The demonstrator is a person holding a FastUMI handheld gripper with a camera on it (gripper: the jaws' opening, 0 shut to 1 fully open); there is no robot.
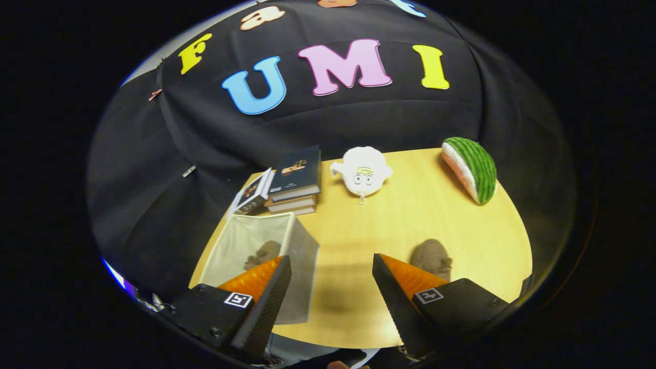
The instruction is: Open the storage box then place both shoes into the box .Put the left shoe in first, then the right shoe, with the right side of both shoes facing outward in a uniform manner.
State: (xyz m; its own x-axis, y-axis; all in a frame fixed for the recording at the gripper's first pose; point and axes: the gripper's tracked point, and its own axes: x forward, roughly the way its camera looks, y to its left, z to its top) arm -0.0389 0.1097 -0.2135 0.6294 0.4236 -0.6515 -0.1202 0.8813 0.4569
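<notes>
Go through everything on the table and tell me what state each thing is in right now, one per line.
hand-held gripper: open, fingers apart, holding nothing
storage box: open, one shoe inside
shoe in the box: lying inside
other shoe: on the table, beside the right finger
books: closed, stacked
plush toy: lying on the table
watermelon slice toy: resting on the table

Open translucent box (266,256) holding one brown shoe (262,254); other shoe (432,259) on table.
</notes>
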